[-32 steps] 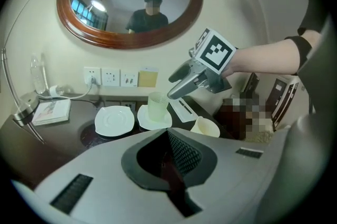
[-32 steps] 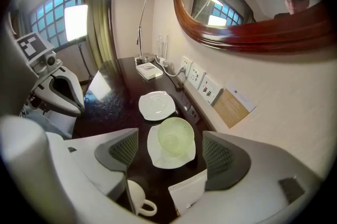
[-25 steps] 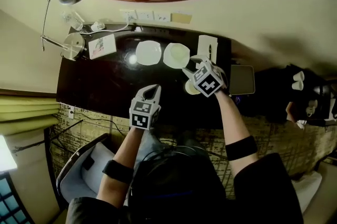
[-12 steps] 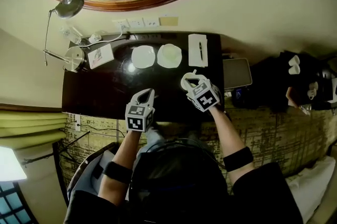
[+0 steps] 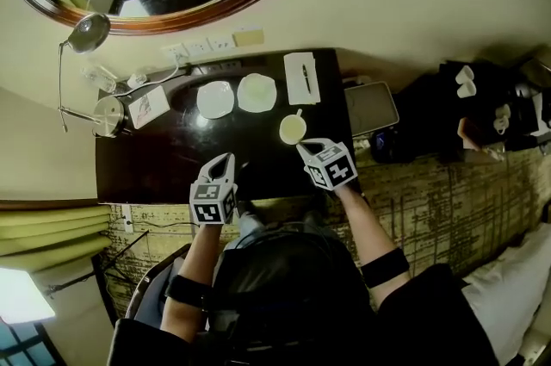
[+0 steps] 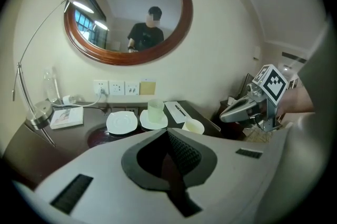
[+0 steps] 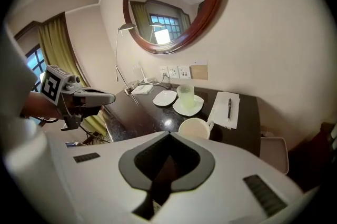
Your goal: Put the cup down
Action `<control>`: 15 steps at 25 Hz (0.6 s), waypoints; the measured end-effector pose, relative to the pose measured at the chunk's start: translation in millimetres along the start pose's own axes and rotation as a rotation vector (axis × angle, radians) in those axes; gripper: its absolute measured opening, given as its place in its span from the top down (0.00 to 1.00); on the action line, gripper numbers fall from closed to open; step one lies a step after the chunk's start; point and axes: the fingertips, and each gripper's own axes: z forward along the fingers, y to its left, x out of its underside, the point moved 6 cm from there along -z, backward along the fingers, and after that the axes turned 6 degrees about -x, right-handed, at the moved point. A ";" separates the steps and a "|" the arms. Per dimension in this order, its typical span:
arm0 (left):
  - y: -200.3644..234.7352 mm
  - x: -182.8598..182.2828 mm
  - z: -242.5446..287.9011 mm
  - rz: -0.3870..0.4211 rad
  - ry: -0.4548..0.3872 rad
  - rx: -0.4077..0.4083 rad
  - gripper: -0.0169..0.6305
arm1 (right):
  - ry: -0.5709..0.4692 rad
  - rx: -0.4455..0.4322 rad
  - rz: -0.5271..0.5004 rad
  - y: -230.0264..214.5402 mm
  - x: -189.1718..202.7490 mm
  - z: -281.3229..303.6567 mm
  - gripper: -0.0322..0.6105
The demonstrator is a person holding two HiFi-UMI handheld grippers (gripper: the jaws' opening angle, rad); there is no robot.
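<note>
1. The left gripper (image 5: 225,159) is seen closed on nothing, held over the near edge of the table (image 5: 164,158).
2. The right gripper (image 5: 304,151) is likewise pressed together and empty, just short of the cup (image 5: 293,129).
3. The cup is found upright on the table, free of both grippers, so it is judged to be set down.
4. Beyond it, two saucers (image 5: 215,99) and a pad (image 5: 301,77) are left untouched, and nothing more appears to be needed.

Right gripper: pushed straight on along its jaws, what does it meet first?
Probably the white cup, standing on the dark desk just ahead of the shut right gripper, slightly right of its line. Depth is unclear, so it may only graze it.
</note>
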 end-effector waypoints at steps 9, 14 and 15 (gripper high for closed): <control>-6.4 0.2 -1.3 0.056 -0.004 0.012 0.97 | 0.016 0.008 0.028 9.6 17.2 2.2 0.95; -4.0 -1.4 -1.9 0.041 0.010 0.015 0.97 | 0.033 0.007 0.036 12.1 19.7 6.2 0.95; -2.5 -1.1 -1.8 0.032 0.010 0.014 0.97 | 0.038 0.004 0.031 13.4 19.9 7.4 0.95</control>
